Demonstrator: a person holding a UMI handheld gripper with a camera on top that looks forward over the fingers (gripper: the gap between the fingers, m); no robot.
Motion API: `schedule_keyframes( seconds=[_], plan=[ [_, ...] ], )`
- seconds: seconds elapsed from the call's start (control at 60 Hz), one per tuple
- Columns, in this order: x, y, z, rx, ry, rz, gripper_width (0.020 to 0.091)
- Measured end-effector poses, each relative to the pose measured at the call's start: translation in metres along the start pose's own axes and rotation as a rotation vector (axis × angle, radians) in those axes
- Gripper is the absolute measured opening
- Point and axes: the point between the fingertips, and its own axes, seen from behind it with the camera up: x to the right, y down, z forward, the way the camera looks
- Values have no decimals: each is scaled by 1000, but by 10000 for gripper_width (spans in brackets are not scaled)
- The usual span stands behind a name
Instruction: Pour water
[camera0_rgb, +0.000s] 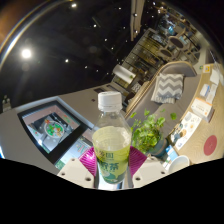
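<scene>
A clear plastic bottle (111, 140) with a white cap and a green label stands upright between my gripper's (111, 164) two fingers. It holds pale yellow-green liquid up to its shoulder. Both magenta pads (92, 160) press against its sides, so the gripper is shut on the bottle. The bottle looks lifted, with the white table (30, 120) well below and behind it. Its base is hidden behind the fingers.
A small green leafy plant (150, 130) stands just right of the bottle. A framed picture or tablet (52, 126) lies on the table to the left. A chair with a zigzag cushion (168, 88) and shelves (150, 50) stand beyond. A red disc (210, 145) lies far right.
</scene>
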Motion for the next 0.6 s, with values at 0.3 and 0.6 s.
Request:
schedule_keyframes(
  seconds=[0.3,0.6],
  plan=[
    [142,-75,-31,-35,302,-727,383],
    [296,-38,-36,-189,410,-834,381]
  ],
)
